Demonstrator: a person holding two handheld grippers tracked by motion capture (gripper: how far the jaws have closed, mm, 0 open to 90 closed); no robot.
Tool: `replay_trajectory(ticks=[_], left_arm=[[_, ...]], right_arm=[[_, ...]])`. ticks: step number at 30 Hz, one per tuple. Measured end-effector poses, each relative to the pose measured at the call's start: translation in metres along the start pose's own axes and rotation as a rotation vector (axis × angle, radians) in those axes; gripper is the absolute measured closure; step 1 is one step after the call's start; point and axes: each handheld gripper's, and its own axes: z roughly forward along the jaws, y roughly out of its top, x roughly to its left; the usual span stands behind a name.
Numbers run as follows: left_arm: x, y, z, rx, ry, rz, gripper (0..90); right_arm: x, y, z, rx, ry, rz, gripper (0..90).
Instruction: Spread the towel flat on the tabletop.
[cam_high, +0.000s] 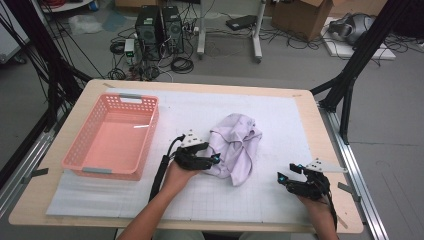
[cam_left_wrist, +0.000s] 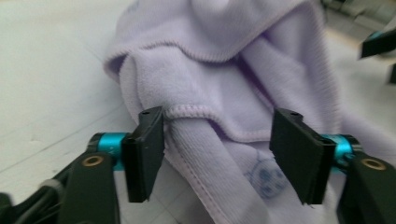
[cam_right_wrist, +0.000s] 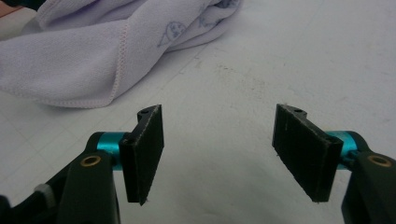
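Item: lilac cloth (cam_left_wrist: 224, 74), crumpled, soft nap, stitched hems, lay on the white desk (cam_left_wrist: 51, 70) and took up most of the frame. A rolled fold ran down between the two black jaws of the left hand-held gripper (cam_left_wrist: 217, 154). The fold touched the left-hand jaw; the other jaw stood apart from it, over the cloth. A faint blue printed motif (cam_left_wrist: 266, 177) showed near that jaw. A second hand-held gripper's (cam_left_wrist: 380, 51) dark parts sat at the upper right edge.
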Motion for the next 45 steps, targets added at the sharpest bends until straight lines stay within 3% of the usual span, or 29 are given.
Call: replay_trajectory(ticks=[3,5,11,12,13,16,18,20,21,22,24,26,27,28,29,30,32,33,34,36,37,40,42,45], left_arm=[[-0.003,-0.003,0.006,0.054,0.009,0.048,74.3],[-0.003,-0.002,0.002,0.034,0.007,0.033,80.3],[0.0,-0.003,-0.024,0.0,-0.008,0.036,80.6],[0.001,-0.005,-0.027,-0.009,-0.005,0.03,80.6],[0.002,-0.005,-0.029,0.001,-0.011,0.035,80.6],[0.004,-0.007,-0.034,-0.013,-0.017,0.025,80.6],[0.004,-0.009,-0.036,-0.017,-0.016,0.027,80.6],[0.006,-0.012,-0.037,-0.009,-0.011,0.031,80.6],[0.006,-0.014,-0.039,-0.022,-0.01,0.032,80.6],[0.006,-0.016,-0.04,-0.019,-0.007,0.036,80.9],[0.007,-0.021,-0.043,-0.012,-0.024,0.039,81.4],[0.004,-0.023,-0.042,-0.004,-0.05,0.051,81.6],[0.0,-0.022,-0.041,0.002,-0.04,0.074,83.6],[-0.002,-0.022,-0.041,-0.001,-0.019,0.086,83.6],[-0.001,-0.021,-0.043,-0.006,-0.027,0.061,83.1],[0.001,-0.021,-0.044,-0.012,-0.033,0.047,81.8],[0.002,-0.022,-0.047,-0.02,-0.028,0.047,81.2],[0.002,-0.022,-0.047,-0.02,-0.027,0.05,79.9],[0.002,-0.022,-0.047,-0.019,-0.026,0.053,79.9],[0.001,-0.022,-0.045,-0.019,-0.012,0.042,74.7],[0.002,-0.022,-0.044,-0.022,-0.005,0.028,67.8],[0.007,-0.022,-0.047,-0.037,0.021,-0.001,52.5],[0.009,-0.021,-0.049,-0.057,0.024,-0.019,43.6],[0.009,-0.021,-0.047,-0.061,0.006,-0.021,41.0]], right_arm=[[0.003,0.002,0.003,0.003,0.01,0.003,34.9],[0.01,0.005,0.009,0.015,0.028,-0.002,37.8],[0.025,0.018,0.028,0.044,0.089,-0.027,38.1],[0.033,0.027,0.039,0.044,0.119,-0.035,37.1],[0.033,0.027,0.039,0.044,0.119,-0.035,37.1],[0.047,0.04,0.063,0.08,0.141,-0.073,37.3],[0.053,0.043,0.081,0.131,0.16,-0.085,47.7],[0.055,0.042,0.088,0.176,0.149,-0.132,70.2],[0.053,0.042,0.084,0.188,0.164,-0.136,81.4],[0.049,0.042,0.078,0.192,0.168,-0.127,82.3],[0.04,0.036,0.062,0.213,0.13,-0.135,83.0],[0.028,0.027,0.041,0.184,0.137,-0.097,83.0],[0.024,0.021,0.024,0.177,0.095,-0.107,83.4],[0.024,0.021,0.024,0.177,0.095,-0.107,83.4],[0.023,0.018,0.017,0.203,0.037,-0.138,83.4],[0.017,0.01,0.005,0.204,0.014,-0.115,83.3],[0.014,0.007,-0.001,0.2,0.006,-0.092,83.3],[0.009,0.002,-0.011,0.214,-0.048,-0.1,83.2],[0.009,0.002,-0.011,0.214,-0.048,-0.1,83.2],[0.004,0.0,-0.019,0.254,-0.145,-0.109,82.0],[0.0,-0.001,-0.023,0.248,-0.171,-0.09,80.2],[-0.007,0.0,-0.035,0.162,-0.204,-0.022,63.4],[-0.006,0.007,-0.044,0.062,-0.194,0.002,54.6],[0.0,0.012,-0.043,0.02,-0.157,-0.002,50.3]])
